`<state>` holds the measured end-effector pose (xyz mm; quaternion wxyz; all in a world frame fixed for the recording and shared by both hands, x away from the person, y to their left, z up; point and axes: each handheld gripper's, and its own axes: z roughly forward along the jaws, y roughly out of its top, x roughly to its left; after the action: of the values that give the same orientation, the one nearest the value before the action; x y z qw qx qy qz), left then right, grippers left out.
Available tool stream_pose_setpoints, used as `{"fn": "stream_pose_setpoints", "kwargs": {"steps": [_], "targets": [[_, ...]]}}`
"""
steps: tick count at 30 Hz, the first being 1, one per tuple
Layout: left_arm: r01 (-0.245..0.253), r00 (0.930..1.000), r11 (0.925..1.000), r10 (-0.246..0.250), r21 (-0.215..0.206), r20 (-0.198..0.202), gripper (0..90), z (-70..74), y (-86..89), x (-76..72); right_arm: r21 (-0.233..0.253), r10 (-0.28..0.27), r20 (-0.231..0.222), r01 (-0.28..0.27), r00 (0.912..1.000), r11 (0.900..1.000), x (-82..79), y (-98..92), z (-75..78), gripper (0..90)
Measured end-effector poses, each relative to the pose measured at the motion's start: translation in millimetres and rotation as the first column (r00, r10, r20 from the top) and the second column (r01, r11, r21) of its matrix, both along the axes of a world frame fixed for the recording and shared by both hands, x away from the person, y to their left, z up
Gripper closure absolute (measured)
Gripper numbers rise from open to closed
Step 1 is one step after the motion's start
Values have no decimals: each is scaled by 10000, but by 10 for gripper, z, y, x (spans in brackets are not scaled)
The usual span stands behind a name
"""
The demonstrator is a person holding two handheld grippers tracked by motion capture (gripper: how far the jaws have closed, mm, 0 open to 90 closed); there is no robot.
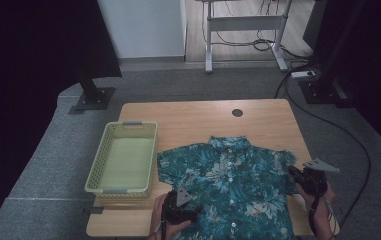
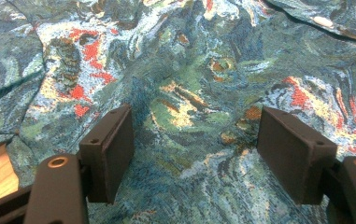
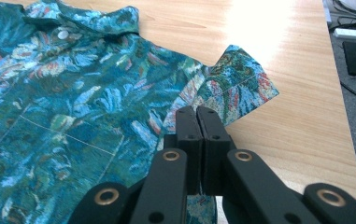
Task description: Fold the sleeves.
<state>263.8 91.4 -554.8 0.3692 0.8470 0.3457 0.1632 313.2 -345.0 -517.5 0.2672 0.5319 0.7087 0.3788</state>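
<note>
A blue-green floral short-sleeved shirt (image 1: 233, 175) lies flat, front up, collar toward the far side, on the wooden table (image 1: 198, 117). My left gripper (image 1: 182, 201) is over the shirt's near left part. In the left gripper view its jaws stand wide open just above the fabric (image 2: 189, 70), nothing between them (image 2: 196, 126). My right gripper (image 1: 298, 176) sits at the shirt's right edge, just below the sleeve (image 3: 241, 79). Its jaws (image 3: 197, 112) are pressed together over the fabric edge (image 3: 73, 93); I see no cloth between them.
A pale green plastic basket (image 1: 128, 124) with nothing in it stands left of the shirt, almost touching its left sleeve. A round cable hole (image 1: 237, 112) sits at the table's far middle. Bare wood shows behind the collar. Cables and stand legs lie on the floor beyond.
</note>
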Motion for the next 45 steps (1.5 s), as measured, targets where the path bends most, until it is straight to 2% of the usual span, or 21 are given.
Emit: {"fn": "stream_pose_setpoints", "kwargs": {"steps": [16,21,37,45], "targets": [[1,10000,10000,-1,2,-1,270,0,0,0,-315,242,48,-241,9997,9992,69,210,42,875],[1,10000,10000,-1,4,6,270,0,0,-1,-512,365,-77,-369,9993,9980,95,299,28,875],[-4,10000,10000,4,4,15,270,0,-1,-2,-421,518,-296,-531,9982,9977,154,394,-36,875],[-1,10000,10000,1,14,27,270,0,-1,-1,-471,658,-452,-679,9968,9966,208,523,-73,874]]}}
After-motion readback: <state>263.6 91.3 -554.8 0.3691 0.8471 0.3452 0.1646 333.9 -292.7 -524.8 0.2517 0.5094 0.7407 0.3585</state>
